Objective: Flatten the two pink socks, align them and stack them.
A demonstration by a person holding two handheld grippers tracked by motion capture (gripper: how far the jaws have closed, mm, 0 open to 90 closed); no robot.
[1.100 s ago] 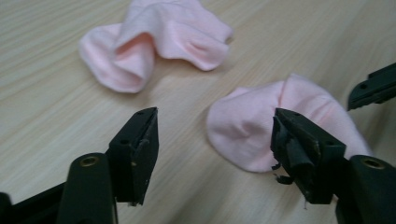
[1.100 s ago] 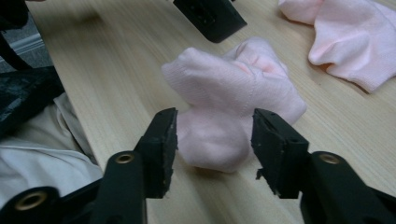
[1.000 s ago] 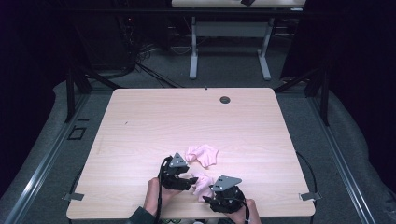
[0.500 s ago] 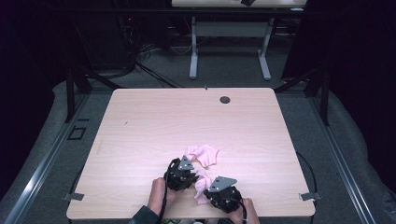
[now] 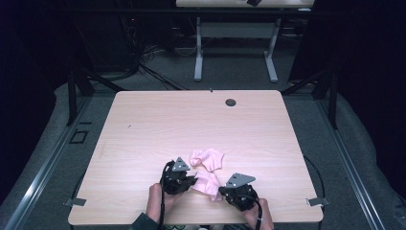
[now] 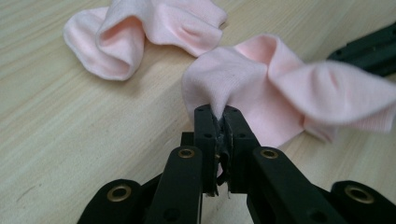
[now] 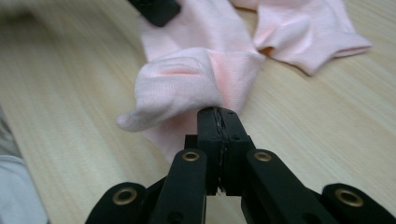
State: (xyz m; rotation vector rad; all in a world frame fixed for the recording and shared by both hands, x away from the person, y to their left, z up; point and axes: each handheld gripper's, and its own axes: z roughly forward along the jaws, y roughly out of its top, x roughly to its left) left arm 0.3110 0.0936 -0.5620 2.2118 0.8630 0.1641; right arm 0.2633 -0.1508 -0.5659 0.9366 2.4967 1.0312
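Left fingers: the left gripper (image 6: 218, 116) has just closed, and its fingers (image 6: 205, 126) are pressed together on a fold of the near pink sock (image 6: 280, 88).
Right fingers: the right gripper (image 7: 218, 116) has also just closed; its fingers (image 7: 233, 130) pinch the edge of the same sock (image 7: 187, 79) at its other side.
Near pink sock: it hangs between the two grippers, bunched and a little raised at the pinched places, the rest on the desk (image 5: 158, 124). In the high view it lies (image 5: 207, 183) between the left gripper (image 5: 187, 181) and the right gripper (image 5: 224, 191).
Second pink sock: it lies crumpled on the desk (image 5: 207, 158), just behind the held one, and seems to touch it. No gripper touches it.
Hands: the left hand (image 5: 155, 201) and the right hand (image 5: 256, 218) come in from the near edge of the desk.
Desk: light wood, with a small dark round hole (image 5: 231, 102) near its far edge.
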